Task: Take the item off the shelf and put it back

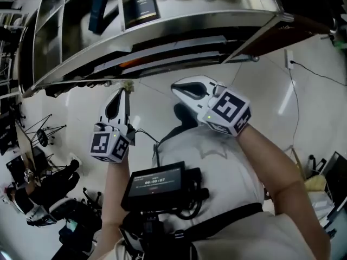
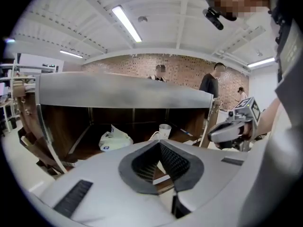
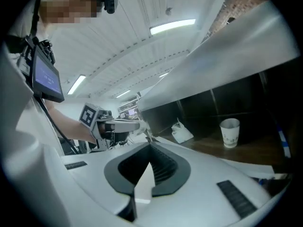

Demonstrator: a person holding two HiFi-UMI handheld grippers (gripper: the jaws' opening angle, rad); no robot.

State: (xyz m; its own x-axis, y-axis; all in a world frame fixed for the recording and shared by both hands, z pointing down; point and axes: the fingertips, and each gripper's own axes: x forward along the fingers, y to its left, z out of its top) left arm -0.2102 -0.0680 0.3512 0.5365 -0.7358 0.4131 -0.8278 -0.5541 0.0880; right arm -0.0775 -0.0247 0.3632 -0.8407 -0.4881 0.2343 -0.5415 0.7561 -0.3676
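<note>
Paper cup stands upright on the lower board of the shelf, back under the grey metal top, with a white plastic bag lying apart from it on the same board. I take the cup for the item, though the bag could be meant. Both grippers hover in front of the open bay, clear of everything. The left gripper has its jaws closed on nothing, and the right gripper looks the same.

The step in hand seems to be the reach in. The jaws of whichever gripper goes should part before it passes under the metal top. It should come in low and level, straddle the cup's wall near mid-height and pinch gently, since thin paper crushes easily. The lift should keep the cup upright and clear of the bag.
</note>
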